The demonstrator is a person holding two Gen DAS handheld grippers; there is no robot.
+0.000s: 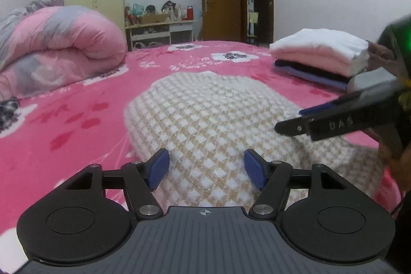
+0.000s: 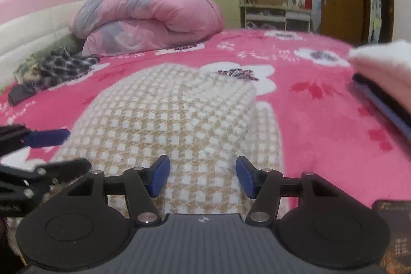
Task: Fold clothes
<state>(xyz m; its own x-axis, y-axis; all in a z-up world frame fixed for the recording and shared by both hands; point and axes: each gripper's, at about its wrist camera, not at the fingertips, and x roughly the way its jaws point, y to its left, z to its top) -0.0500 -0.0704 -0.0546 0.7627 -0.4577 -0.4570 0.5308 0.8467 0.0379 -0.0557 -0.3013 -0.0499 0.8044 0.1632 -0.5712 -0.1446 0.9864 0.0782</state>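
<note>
2 grippers are held low over a beige-and-white checked garment point(image 1: 205, 120) that lies partly folded on the pink floral bedsheet point(image 1: 77, 120). The left gripper point(image 1: 206, 170) is seen with its blue pads spread apart above the garment's near edge, nothing held between them. The right gripper point(image 2: 203, 176) is likewise spread wide over the cloth, gripping nothing. A stack of folded clothes point(image 1: 321, 53) is placed far right, and a rolled pink quilt point(image 1: 59, 43) far left.
</note>
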